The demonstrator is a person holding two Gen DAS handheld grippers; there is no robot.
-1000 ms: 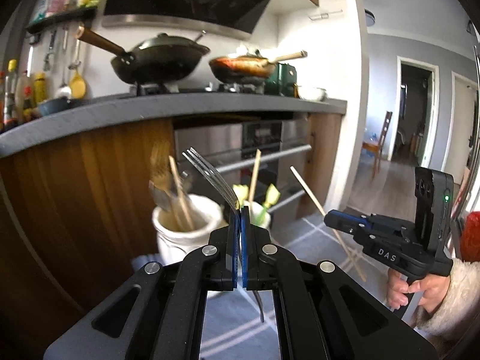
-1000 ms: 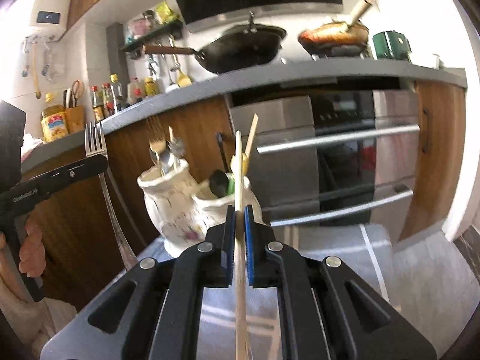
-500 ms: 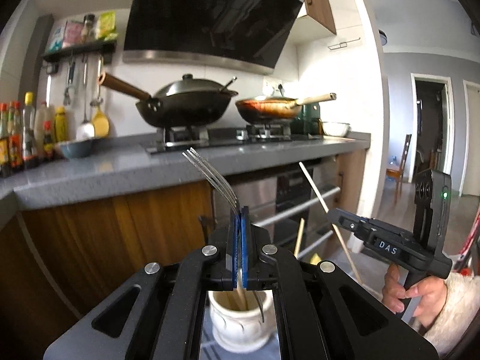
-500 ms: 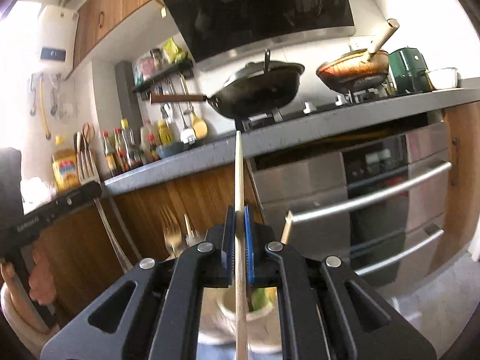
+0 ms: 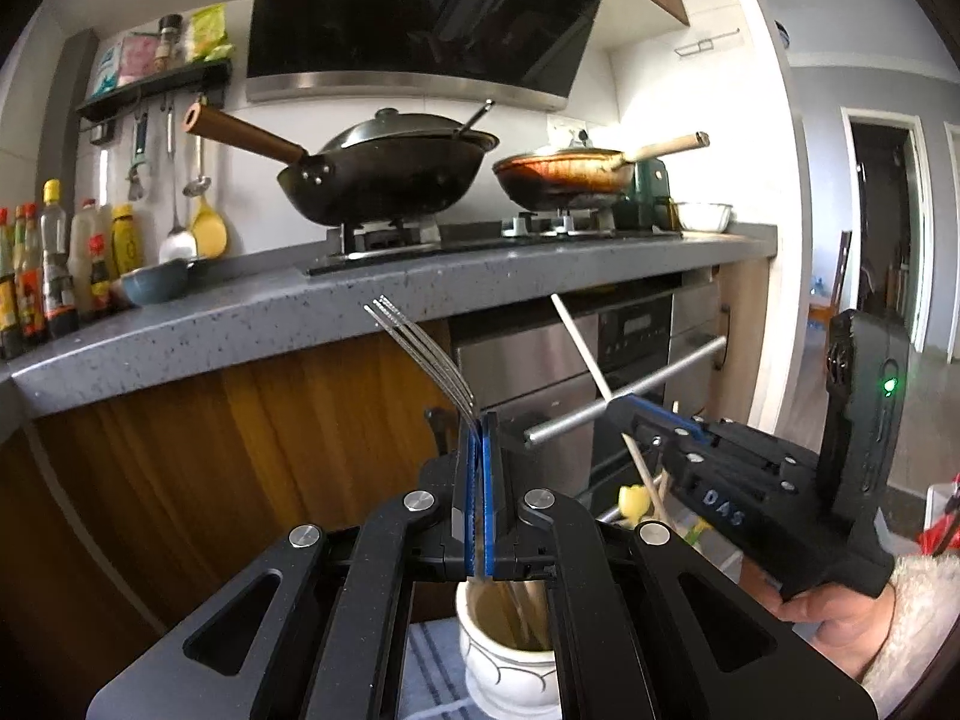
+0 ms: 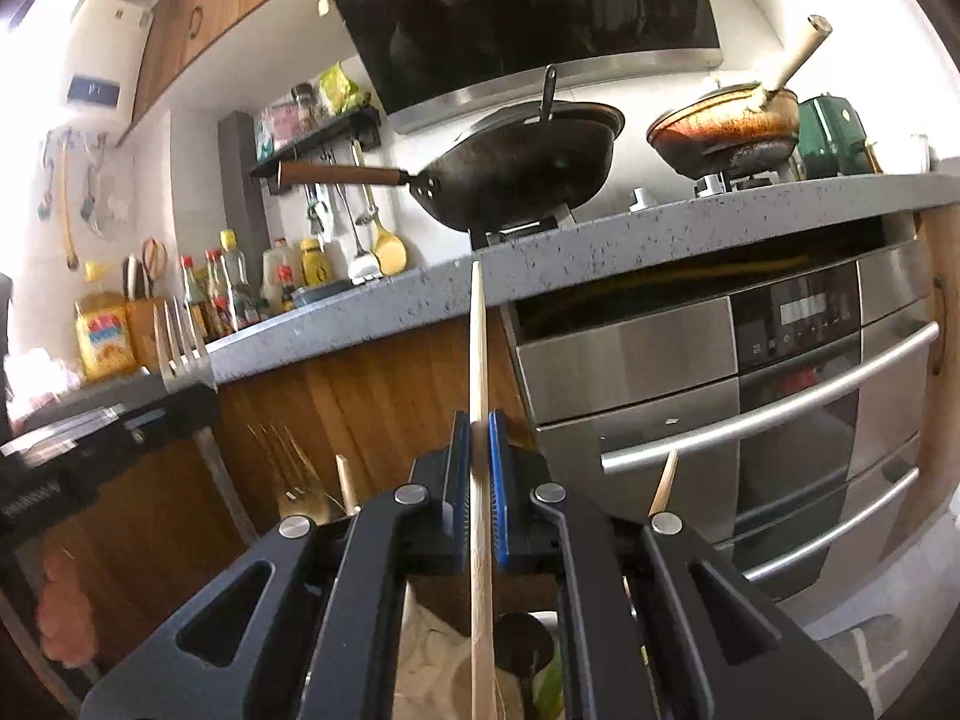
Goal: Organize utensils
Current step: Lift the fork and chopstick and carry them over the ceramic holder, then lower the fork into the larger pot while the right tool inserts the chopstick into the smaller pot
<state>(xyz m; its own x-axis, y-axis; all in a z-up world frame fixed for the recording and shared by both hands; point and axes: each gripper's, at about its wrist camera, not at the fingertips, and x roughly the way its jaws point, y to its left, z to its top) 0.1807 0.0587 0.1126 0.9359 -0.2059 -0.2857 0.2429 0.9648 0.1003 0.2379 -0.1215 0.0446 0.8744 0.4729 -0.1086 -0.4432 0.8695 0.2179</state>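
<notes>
Utensils first: your left gripper point(image 5: 480, 420) is clamped tight on a metal fork point(image 5: 429, 354), pads pinching it w/ the tines sticking up and leaning left, in front of the grey surface point(image 5: 240, 324) edge; in the right wrist view the same fork point(image 6: 180, 342) stands upright at far left. Your right gripper point(image 6: 478, 420) is closed on a wooden chopstick point(image 6: 478, 348), which runs straight up betw. the blue pads and down past them toward the bottom of the view. From the left wrist cam the chopstick point(image 5: 579, 348) slants up-left out of the right gripper point(image 5: 624, 405), and your hand point(image 5: 834, 618) w/ a fuzzy white sleeve holds that tool at lower right. Below the left gripper sits a white ceramic holder point(image 5: 510, 666) w/ wooden sticks inside; it's on a striped mat, low in front of the wood cabinet. Right cam shows another fork point(image 6: 288, 462) and more handles poking up just behind the gripper body, holder itself mostly hidden. Up on the hob: black wok point(image 5: 384, 180) and a red-brown pan point(image 5: 564, 171), well apart from both grippers.
</notes>
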